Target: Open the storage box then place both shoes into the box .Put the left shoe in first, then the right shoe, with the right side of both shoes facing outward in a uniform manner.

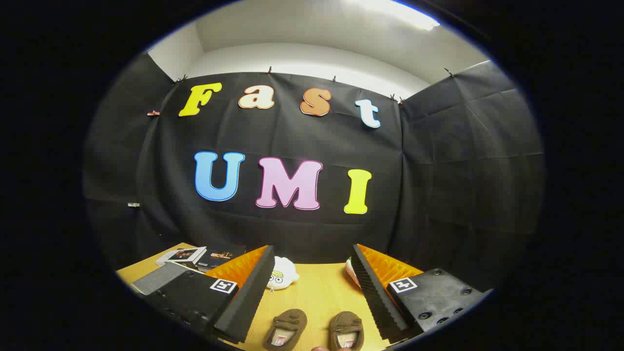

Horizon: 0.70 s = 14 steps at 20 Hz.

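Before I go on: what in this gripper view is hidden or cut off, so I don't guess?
- Storage box: I cannot pick it out among the flat items beyond the left finger.
- Two brown shoes between the open gripper fingers: heels cut off by the view's lower edge.
- White toy: partly hidden by the left finger.
- Object by the right finger: mostly hidden, unidentifiable.

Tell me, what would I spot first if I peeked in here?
Probably the two small brown shoes side by side on the wooden table, sitting between the wide-open fingers of the hand-held gripper. Beyond the fingers, a white plush toy with cartoon eyes lies by the black cloth wall.
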{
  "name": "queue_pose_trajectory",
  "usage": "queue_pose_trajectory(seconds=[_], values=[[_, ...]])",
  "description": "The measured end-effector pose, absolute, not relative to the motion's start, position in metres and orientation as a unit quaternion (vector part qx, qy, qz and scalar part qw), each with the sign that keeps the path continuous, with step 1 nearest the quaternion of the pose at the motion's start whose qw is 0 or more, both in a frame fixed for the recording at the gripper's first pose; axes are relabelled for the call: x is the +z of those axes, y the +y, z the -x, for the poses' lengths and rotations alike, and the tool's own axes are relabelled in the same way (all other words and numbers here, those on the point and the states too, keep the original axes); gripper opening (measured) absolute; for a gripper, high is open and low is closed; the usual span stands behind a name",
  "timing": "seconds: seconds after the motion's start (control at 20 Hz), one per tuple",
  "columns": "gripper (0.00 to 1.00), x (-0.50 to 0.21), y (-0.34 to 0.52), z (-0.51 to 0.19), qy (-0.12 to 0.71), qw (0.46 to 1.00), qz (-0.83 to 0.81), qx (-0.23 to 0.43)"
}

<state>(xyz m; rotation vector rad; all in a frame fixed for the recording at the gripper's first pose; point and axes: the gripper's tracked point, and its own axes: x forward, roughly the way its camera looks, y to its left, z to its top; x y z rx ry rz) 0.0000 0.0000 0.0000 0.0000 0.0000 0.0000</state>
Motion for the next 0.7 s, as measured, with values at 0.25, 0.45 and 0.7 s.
queue_pose_trajectory(seconds=[0.25,0.45,0.7], values=[[0.97,0.002,0.005,0.006,0.0,1.0,0.006,-0.004],[0.97,-0.003,0.005,0.009,0.008,1.0,0.001,-0.008],[0.97,-0.009,0.002,0.013,0.019,1.0,-0.008,-0.015]])
